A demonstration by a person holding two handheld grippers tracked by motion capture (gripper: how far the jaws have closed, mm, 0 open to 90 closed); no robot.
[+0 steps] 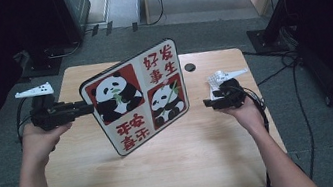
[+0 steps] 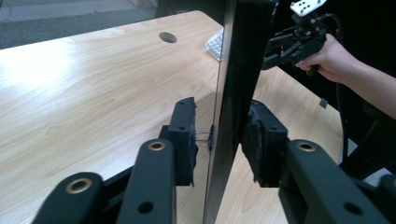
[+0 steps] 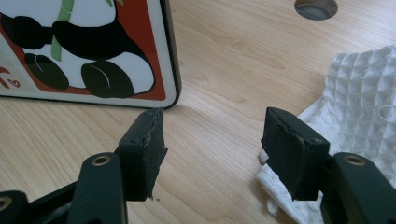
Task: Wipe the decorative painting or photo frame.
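One panda board [image 1: 137,98], one white cloth [image 3: 359,93]

Flat rectangular panda board [image 1: 137,98] with rounded corners, black edge, white face, two red panda panels, red Chinese characters, standing tilted on the wooden table [image 1: 199,154], its left edge between the left gripper's [image 1: 87,107] parted jaws

The high view looks forward and down over the whole table [image 1: 205,158]. The left gripper view faces along the panda board's [image 2: 233,93] edge, very close. The right gripper view sits low, sharing that board's corner and the table hole [image 3: 316,7].
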